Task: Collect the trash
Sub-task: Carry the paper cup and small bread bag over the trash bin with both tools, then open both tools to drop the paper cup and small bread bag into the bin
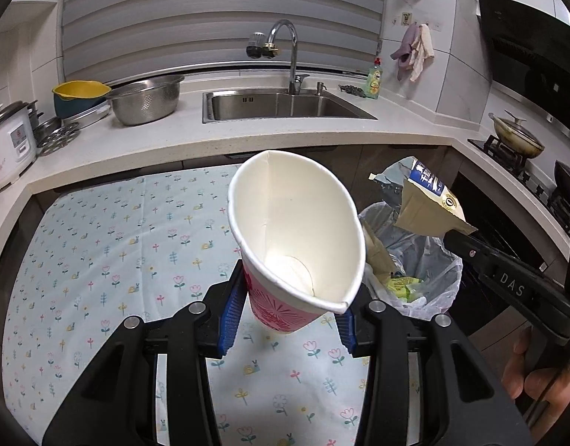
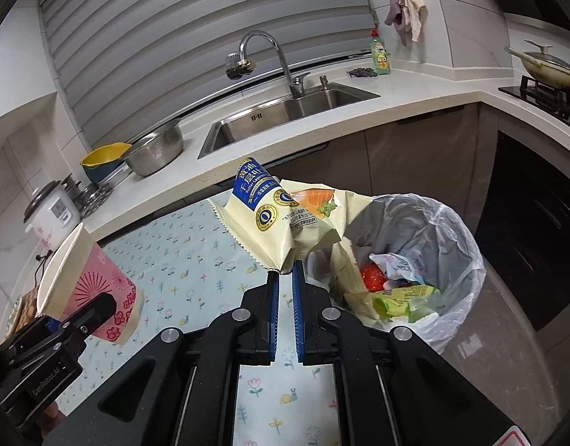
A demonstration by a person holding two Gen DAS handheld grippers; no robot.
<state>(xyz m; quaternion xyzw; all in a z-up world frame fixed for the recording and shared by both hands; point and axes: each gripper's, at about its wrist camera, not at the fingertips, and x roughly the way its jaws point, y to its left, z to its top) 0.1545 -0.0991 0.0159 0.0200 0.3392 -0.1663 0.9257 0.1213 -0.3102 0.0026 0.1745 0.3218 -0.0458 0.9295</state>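
While left tongs (image 1: 288, 319) squeeze cup (image 1: 296, 230) | right tongs (image 2: 286, 278) pinch wrapper (image 2: 270, 219)

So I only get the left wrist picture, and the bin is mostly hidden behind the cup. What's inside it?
Observer: In the right wrist view, the bin holds a red round thing, a crumpled white wrapper and green packets.
Operator: What's on the front of that wrapper?
Observer: The cream snack wrapper has a blue label with round gold seals, and the right hand-held gripper pinches its bottom edge.
Operator: And my cup's outside?
Observer: The paper cup is pink with flower prints, squeezed in the left hand-held gripper.
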